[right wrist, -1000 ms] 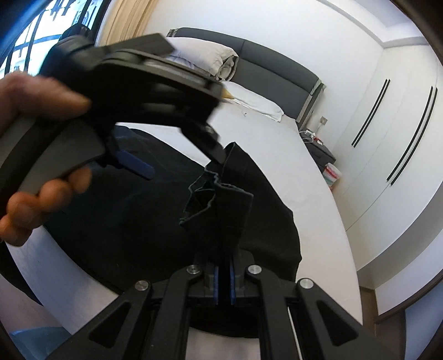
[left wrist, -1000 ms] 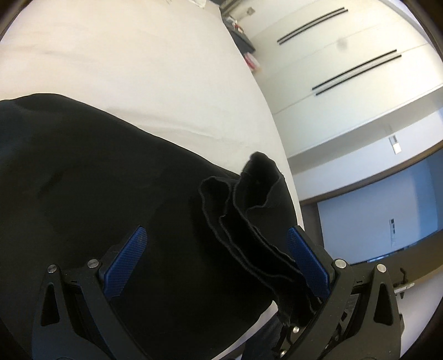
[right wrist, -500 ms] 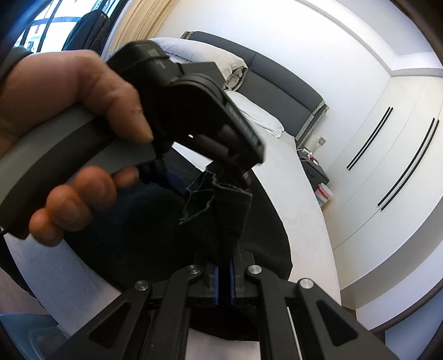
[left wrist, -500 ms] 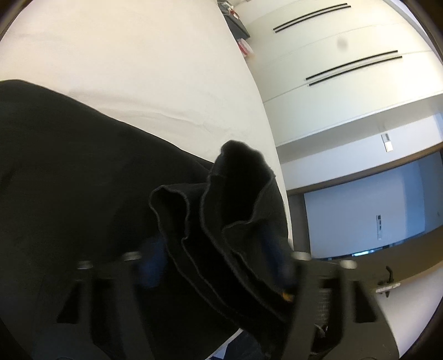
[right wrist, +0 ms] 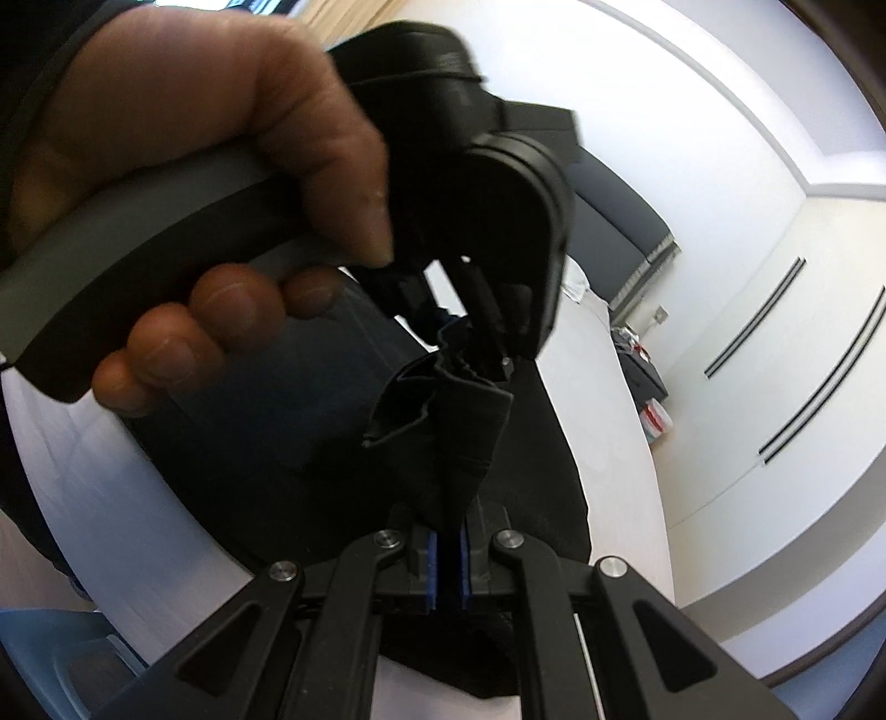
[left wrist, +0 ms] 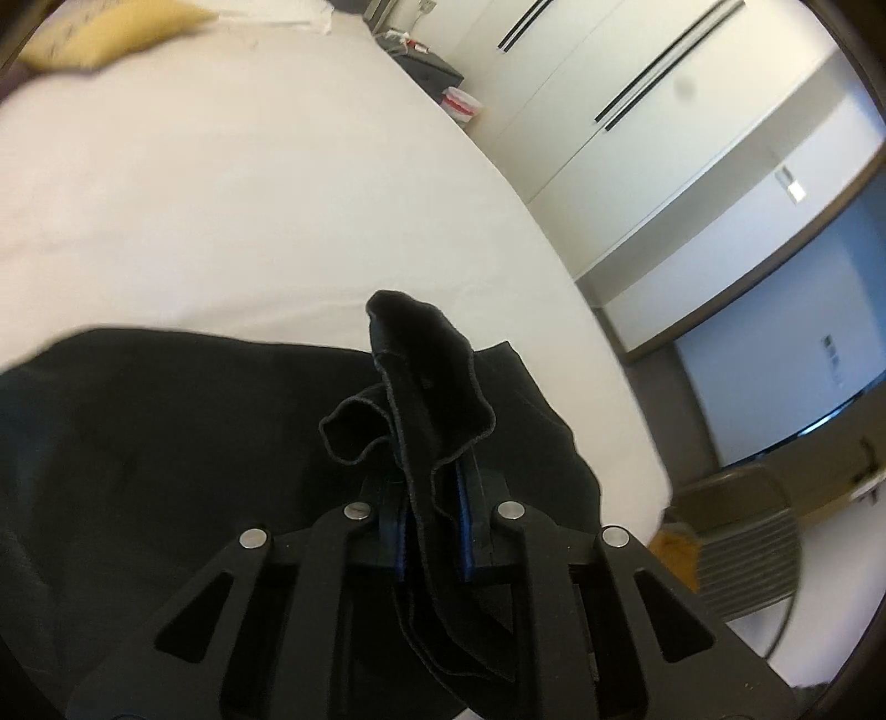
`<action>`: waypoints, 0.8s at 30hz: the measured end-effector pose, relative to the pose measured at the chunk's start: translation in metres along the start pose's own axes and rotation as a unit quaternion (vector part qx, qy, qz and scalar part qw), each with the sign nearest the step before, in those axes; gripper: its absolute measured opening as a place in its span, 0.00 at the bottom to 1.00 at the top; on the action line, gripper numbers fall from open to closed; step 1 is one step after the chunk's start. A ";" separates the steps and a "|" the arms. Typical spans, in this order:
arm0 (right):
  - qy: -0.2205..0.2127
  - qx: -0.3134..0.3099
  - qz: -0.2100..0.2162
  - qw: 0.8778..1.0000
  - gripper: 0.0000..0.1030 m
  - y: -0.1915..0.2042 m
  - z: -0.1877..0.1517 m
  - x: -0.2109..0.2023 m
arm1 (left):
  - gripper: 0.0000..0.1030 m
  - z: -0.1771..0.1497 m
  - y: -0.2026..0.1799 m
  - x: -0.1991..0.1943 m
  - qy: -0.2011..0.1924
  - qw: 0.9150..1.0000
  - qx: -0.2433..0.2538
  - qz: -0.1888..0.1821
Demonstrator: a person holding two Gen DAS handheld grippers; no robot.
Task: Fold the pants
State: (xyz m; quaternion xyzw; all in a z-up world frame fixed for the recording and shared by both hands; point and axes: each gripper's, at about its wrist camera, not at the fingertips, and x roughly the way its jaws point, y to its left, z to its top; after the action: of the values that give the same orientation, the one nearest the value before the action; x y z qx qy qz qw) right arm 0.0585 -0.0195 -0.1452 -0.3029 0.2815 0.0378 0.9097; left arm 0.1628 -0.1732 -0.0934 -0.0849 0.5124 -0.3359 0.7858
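The bed [left wrist: 266,183], under a plain white sheet, is the largest thing here, and everything else is placed by it. Along its far side runs a wall of white wardrobe doors [left wrist: 653,99] with long dark handle slots. At the bed's head stands a dark padded headboard [right wrist: 626,205], and beside that end, on the wardrobe side, a small dark nightstand [left wrist: 426,63] with a red and white container [left wrist: 462,102] just next to it. A yellowish cushion [left wrist: 105,27] lies at the head end of the bed.

The black pants [left wrist: 183,437] lie spread on the near part of the bed, reaching to its near edge, with one bunched, hemmed end lifted off the sheet.

The left gripper [left wrist: 433,515] has just been closing its blue-padded fingers [left wrist: 464,515], and they now pinch a thick fold of that lifted end, which stands up above them and hangs down behind. In the right wrist view a hand [right wrist: 183,160] grips the grey handle of that left gripper above the bed.

The right gripper [right wrist: 448,559] has its fingers [right wrist: 432,565] pressed together on the same raised bundle of pants, close below where the left one holds it.

Past the foot corner of the bed stands a grey ribbed chair [left wrist: 742,548].
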 end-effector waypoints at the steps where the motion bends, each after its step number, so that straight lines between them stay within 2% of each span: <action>1: -0.003 -0.004 0.003 1.000 0.06 0.004 0.003 -0.002 | 0.11 0.002 0.001 -0.003 -0.002 1.000 0.007 0.009; 5: -0.011 -0.012 0.018 1.000 0.06 0.020 0.015 -0.007 | 0.11 0.006 0.012 -0.014 -0.005 0.999 0.020 0.034; 12: -0.020 -0.025 0.045 0.998 0.06 0.050 0.032 -0.016 | 0.11 -0.004 0.043 -0.032 -0.006 0.999 0.013 0.047; 23: -0.017 -0.048 0.081 0.995 0.06 0.081 0.035 -0.018 | 0.11 -0.037 0.096 -0.056 0.005 0.998 -0.011 0.065; 24: -0.016 -0.049 0.084 0.995 0.06 0.079 0.031 -0.017 | 0.11 -0.034 0.103 -0.042 0.006 0.998 -0.014 0.067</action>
State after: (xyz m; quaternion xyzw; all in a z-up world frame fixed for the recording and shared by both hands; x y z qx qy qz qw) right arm 0.0407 0.0643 -0.1580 -0.3220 0.2893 0.1323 0.8917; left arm 0.1683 -0.0619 -0.1268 -0.0593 0.5265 -0.2762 0.8019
